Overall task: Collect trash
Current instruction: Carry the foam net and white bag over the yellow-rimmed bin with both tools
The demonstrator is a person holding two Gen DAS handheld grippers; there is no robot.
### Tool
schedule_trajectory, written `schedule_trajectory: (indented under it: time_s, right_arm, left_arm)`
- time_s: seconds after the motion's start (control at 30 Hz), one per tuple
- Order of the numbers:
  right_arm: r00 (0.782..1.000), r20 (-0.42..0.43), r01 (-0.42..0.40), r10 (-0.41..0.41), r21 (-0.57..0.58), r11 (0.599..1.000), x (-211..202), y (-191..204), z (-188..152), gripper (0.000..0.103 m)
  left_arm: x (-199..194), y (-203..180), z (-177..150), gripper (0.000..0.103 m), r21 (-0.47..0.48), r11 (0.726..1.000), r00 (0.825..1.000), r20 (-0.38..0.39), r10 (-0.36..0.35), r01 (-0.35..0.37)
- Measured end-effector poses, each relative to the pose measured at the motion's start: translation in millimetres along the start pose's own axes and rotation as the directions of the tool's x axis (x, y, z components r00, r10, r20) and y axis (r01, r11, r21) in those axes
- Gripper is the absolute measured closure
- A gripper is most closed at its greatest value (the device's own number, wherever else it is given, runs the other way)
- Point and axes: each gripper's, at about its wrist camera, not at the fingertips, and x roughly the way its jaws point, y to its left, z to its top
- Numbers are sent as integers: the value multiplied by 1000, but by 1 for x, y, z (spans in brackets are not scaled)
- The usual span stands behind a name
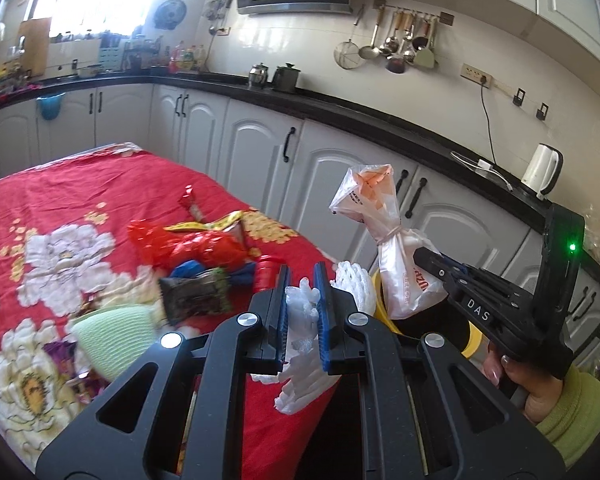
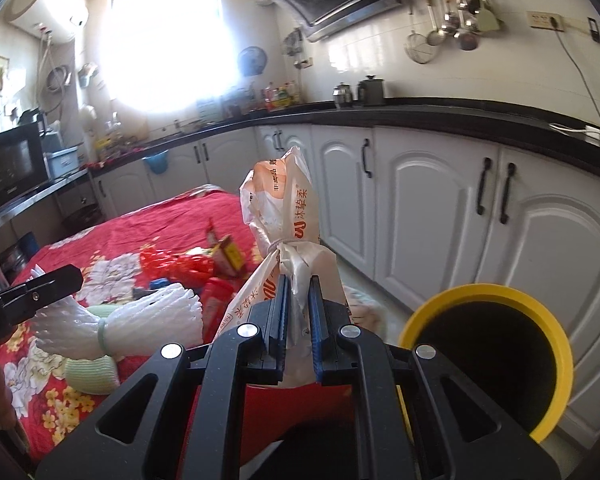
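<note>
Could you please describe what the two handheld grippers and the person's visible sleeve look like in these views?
Both grippers are matte black plastic frames with triangular cut-outs and round silver bolt heads. The left gripper and right gripper each carry blue ribbed pads on their fingers. Seen from the left wrist, the right one bears white letters "DAS" and a green indicator light. The sleeve is olive-green knit.

The letters "DAS" are printed in white on the black body of the right gripper [image 1: 436, 266]. Orange Chinese characters, among them "沐" and "禾", are seen on the white plastic bag [image 2: 296, 216] pinched between its jaws. Smaller print on the bag is not legible.
</note>
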Motion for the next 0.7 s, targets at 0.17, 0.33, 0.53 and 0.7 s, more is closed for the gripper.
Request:
schedule_trajectory:
  time_s: [0.17,0.33,0.53,0.7]
  right_arm:
    - [999,-4,40,-40,27,999,-4,-23,-3,93]
    - [996,-10,85,-84,50,995,-10,-45,-7,93]
    - [991,-23,136,-135,87,987,-16,-74,-14,93]
    - [984,-32,177,-174,116,977,-20,-97,-19,93]
  left_arm:
    - [15,-15,4,96,-1,1000,1000,-6,-21,21]
    - [32,-34,8,96,-10,998,998,-6,-55,55]
    - [56,-59,9,96,6,996,996,-29,-84,84]
    - [77,-78,9,96,17,995,994,-53,-99,100]
